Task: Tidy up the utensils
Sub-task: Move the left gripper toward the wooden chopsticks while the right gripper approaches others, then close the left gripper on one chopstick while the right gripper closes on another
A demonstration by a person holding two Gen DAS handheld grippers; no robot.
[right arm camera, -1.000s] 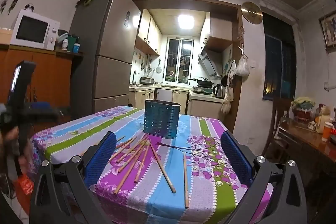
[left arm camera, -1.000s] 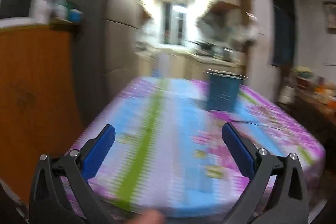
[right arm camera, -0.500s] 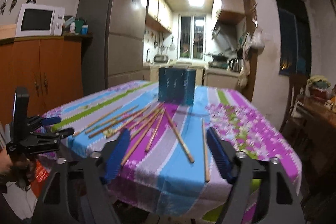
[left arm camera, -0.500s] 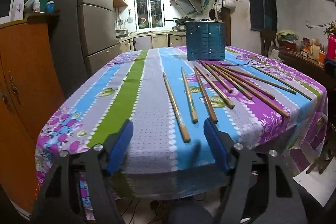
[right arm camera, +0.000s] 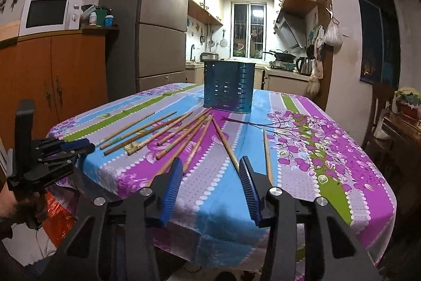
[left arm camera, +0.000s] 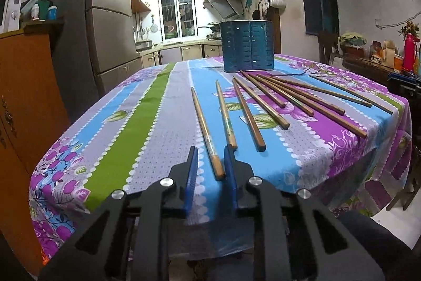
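A: Nearest us, the left gripper [left arm camera: 210, 162] is narrowed around the end of the leftmost chopstick [left arm camera: 206, 129], not yet pinching; the right gripper [right arm camera: 210, 175] is spread at the table's [right arm camera: 302, 175] near edge.

B: We count nine wooden chopsticks fanned behind, then one blue slotted holder [left arm camera: 247, 45] toward the far edge.

table [left arm camera: 147, 128], striped floral cloth | on it: chopsticks [left arm camera: 247, 115], blue holder [left arm camera: 247, 49]
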